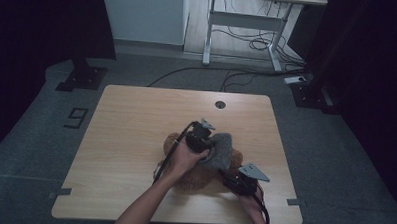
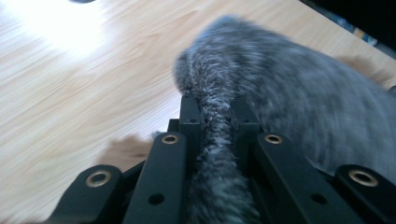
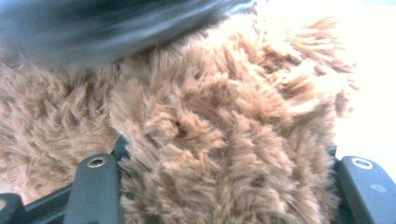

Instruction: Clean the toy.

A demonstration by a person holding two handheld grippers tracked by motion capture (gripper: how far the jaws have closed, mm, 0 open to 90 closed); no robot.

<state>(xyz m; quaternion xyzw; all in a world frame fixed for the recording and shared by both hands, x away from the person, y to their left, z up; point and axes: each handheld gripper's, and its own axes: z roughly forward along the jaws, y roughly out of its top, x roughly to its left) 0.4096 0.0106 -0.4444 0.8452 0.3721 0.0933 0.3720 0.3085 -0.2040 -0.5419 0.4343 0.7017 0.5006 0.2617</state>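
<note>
A brown plush toy lies on the wooden table, right of centre toward the front. A grey furry piece rests over its upper right part. My left gripper reaches in from the left and is shut on a fold of that grey fur, which is pinched between its black jaws. My right gripper comes in from the front right. In the right gripper view its jaws are pressed into a thick tuft of the brown fur, with their tips buried in it. The grey piece shows blurred above.
A round cable hole sits near the table's far edge. Behind the table, on the floor, stand a white desk frame, loose cables and two black stand bases. Bare wood lies to the left of the toy.
</note>
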